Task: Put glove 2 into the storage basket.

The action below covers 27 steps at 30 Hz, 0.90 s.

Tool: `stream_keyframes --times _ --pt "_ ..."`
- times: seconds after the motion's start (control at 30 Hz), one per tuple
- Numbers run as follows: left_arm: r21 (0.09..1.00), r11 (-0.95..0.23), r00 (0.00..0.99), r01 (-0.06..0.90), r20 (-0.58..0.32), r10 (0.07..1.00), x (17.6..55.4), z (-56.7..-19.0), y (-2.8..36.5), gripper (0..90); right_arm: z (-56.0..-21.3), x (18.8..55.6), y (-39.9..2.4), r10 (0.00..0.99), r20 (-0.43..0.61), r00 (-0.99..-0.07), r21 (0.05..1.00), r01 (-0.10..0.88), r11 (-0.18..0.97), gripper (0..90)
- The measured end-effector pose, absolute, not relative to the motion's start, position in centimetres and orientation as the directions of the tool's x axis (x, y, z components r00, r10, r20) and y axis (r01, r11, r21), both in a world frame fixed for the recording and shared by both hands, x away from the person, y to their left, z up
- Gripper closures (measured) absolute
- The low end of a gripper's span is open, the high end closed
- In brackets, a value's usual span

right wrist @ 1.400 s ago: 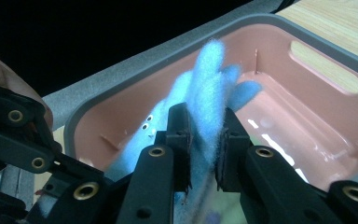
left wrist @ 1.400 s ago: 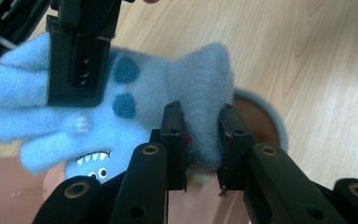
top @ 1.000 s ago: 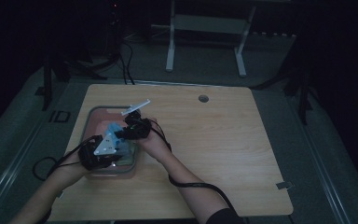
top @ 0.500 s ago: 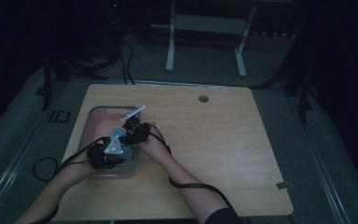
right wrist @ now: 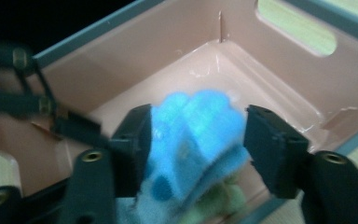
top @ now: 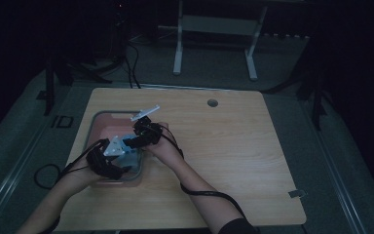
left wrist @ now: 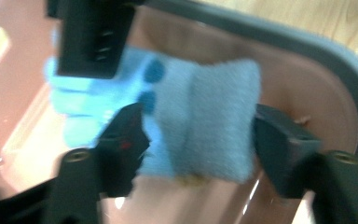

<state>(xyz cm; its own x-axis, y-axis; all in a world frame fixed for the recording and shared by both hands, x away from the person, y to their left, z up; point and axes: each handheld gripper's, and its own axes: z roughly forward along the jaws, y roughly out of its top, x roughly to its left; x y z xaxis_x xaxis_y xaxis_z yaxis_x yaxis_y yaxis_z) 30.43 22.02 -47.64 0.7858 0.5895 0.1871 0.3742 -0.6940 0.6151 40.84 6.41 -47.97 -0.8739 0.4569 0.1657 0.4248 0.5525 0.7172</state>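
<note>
Blue sock (left wrist: 200, 116) sits at frame centre inside the pink bin (left wrist: 307, 93), between the left gripper (left wrist: 196, 140) fingers, which have just been opening and stand apart, barely clear of it. Right gripper (right wrist: 193, 140) fingers, likewise just spread, flank its other end at centre.
</note>
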Motion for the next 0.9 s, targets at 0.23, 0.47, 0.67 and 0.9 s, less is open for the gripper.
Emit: stream_keyframes --times 0.23,0.47,0.67,0.9 --pt "0.672 -0.631 0.774 0.388 0.134 0.619 30.2 -46.3 21.8 8.7 -46.3 40.2 4.0 0.405 0.199 -0.892 0.761 0.401 0.509 16.7" --pt "0.697 -0.616 0.779 0.366 0.132 0.613 29.9 -46.4 20.0 3.9 -46.2 39.8 1.3 0.406 0.192 -0.894 0.762 0.396 0.512 14.7" --pt "0.729 -0.594 0.791 0.339 0.121 0.6 29.8 -46.3 18.5 3.1 -46.5 39.4 -0.9 0.411 0.167 -0.896 0.759 0.383 0.527 14.7" --pt "0.752 -0.57 0.811 0.33 0.083 0.579 29.7 -46.2 16.6 3.1 -46.9 38.9 -3.5 0.423 0.157 -0.892 0.756 0.384 0.53 14.7"
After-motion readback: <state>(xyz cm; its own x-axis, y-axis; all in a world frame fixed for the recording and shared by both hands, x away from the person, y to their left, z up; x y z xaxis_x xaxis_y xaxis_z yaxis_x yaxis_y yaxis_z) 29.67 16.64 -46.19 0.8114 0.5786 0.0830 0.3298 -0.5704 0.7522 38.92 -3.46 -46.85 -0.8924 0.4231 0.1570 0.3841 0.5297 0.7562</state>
